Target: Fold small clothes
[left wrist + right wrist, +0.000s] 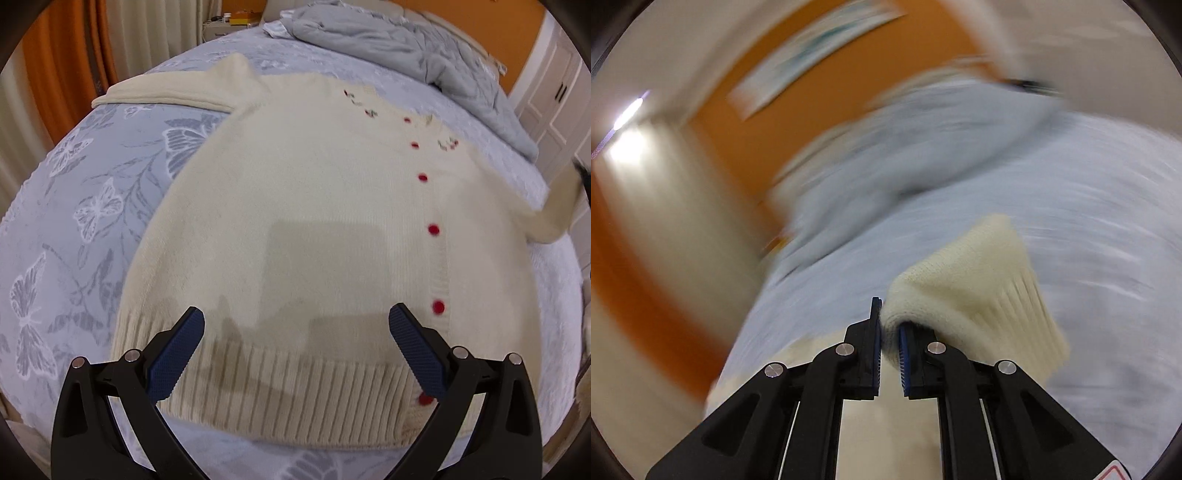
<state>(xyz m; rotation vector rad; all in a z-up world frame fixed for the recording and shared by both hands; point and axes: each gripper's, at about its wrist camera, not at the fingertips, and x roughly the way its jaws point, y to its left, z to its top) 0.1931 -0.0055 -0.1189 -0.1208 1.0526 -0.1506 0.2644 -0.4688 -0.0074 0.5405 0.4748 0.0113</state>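
The cream cardigan lies spread flat, button side up, on the bed, its ribbed hem nearest the left tool and its collar toward the crumpled grey quilt at the far end. The left tool hangs over the hem with its jaws spread wide, holding nothing. The right tool is pinched on the ribbed cuff of the right sleeve, which bunches around the blue pads; the jaws are nearly together. The hold looks shallow, set at the very edge of the knit, so a quick swing across the cardigan could pull the cuff free and drop the sleeve short of the body. The heavy blur in the right wrist view hints at speed. With nothing pinning the hem, dragging the sleeve might also tug the whole cardigan askew or rumple its flat front.
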